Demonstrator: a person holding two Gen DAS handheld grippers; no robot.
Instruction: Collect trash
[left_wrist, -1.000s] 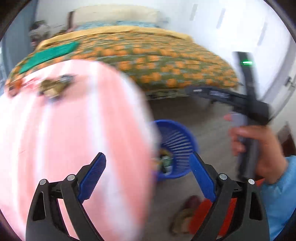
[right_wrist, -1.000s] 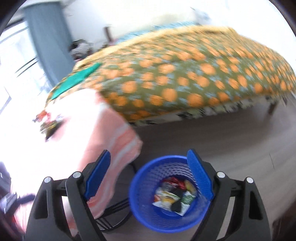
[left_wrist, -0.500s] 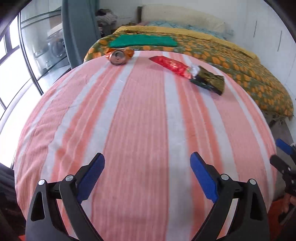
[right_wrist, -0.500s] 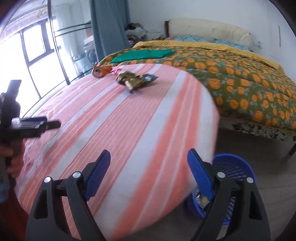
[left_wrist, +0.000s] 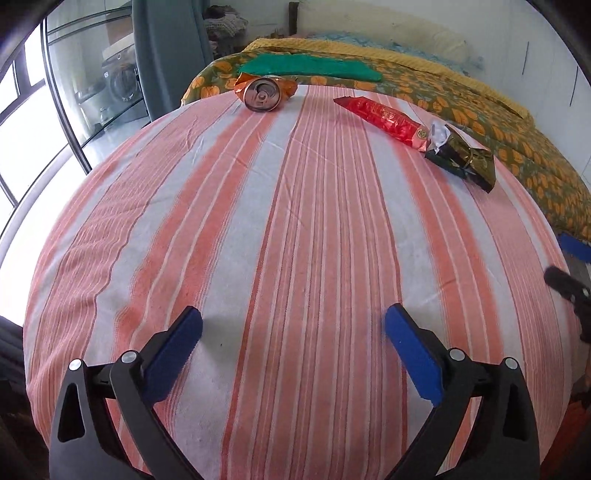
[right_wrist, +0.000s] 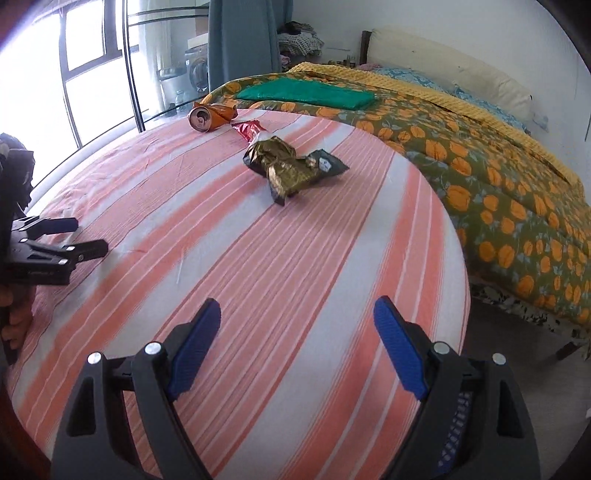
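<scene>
Left wrist view has the left tongs (left_wrist: 293, 334) opening, empty, right tongs (right_wrist: 297, 323) spread, with can (left_wrist: 263, 94) at 12 and wrappers (left_wrist: 460, 155) at 2 far across the worktop (left_wrist: 295, 240); a hasty pinch may roll the can off.

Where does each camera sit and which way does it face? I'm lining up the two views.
Left wrist: on the left gripper, jaws opening, angled down over the striped cloth; right gripper at right edge.
Right wrist: on the right gripper, facing the bed; left gripper at left.
Both share: crushed can, red wrapper, dark wrapper.
</scene>
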